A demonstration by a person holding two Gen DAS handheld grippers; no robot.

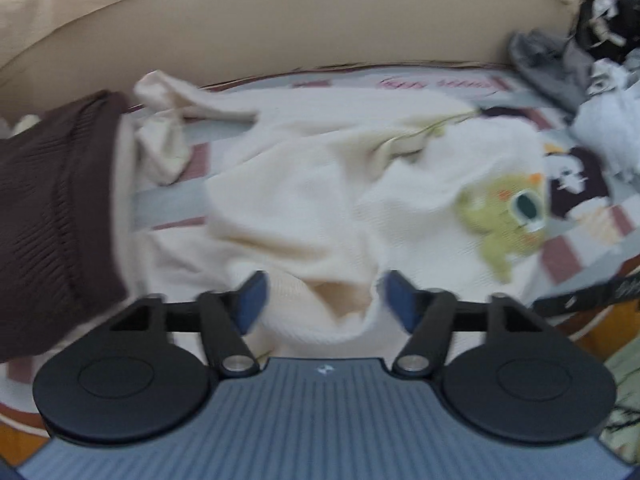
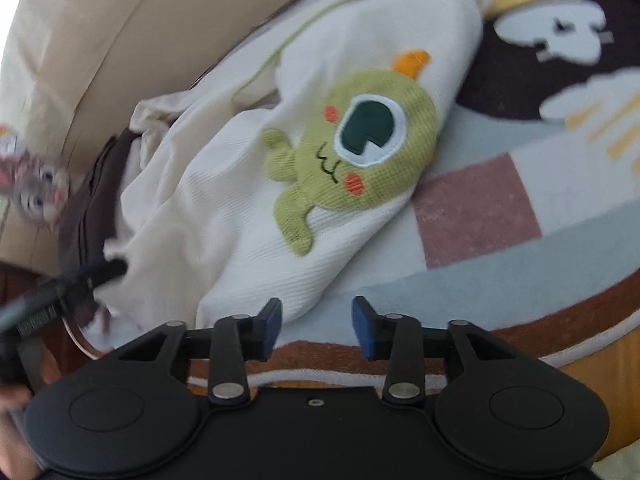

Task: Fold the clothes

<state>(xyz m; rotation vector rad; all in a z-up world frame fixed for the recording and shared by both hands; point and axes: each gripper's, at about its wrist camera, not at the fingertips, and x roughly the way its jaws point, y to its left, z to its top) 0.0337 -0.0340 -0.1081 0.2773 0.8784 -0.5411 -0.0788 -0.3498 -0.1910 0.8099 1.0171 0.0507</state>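
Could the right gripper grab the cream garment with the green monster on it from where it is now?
Probably yes. The right gripper is open, with the cream garment's near edge just ahead of its left jaw, lying on the blanket. Nothing lies between them.

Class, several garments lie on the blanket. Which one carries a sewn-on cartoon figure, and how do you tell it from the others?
The cream top: it alone bears a green one-eyed creature patch. The brown garment and grey clothes show no figure.

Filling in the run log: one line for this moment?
fold clothes | left gripper open over cream garment | right gripper open at hem | unfolded
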